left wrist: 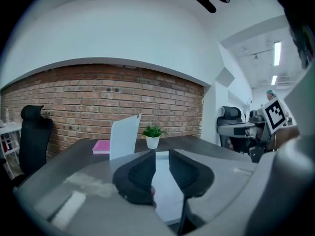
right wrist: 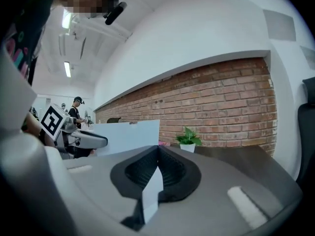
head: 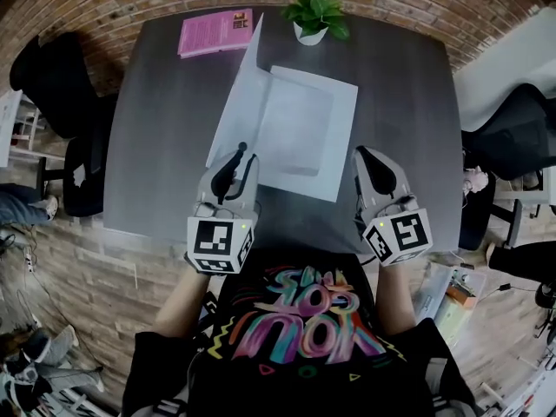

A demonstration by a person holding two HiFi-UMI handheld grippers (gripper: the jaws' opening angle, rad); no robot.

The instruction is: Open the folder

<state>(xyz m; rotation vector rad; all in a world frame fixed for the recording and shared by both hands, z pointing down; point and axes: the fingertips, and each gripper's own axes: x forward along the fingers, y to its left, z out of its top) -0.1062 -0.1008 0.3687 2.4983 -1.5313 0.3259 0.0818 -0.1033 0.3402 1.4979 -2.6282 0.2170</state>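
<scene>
Left claw (left wrist: 162, 154): pads a narrow gap apart, nothing between them; it hovers over the near left edge of the folder (head: 300, 133).

Right claw (right wrist: 158, 149): tips shut together; a white sliver shows low behind them, grip not discernible. It sits just right of the folder's near right corner.

Folder lies open mid-tabletop (head: 156, 146), its left cover (head: 239, 85) standing tilted.

Far edge: pink book (head: 215, 31) to the left, potted plant (head: 314, 16) to its right.
</scene>
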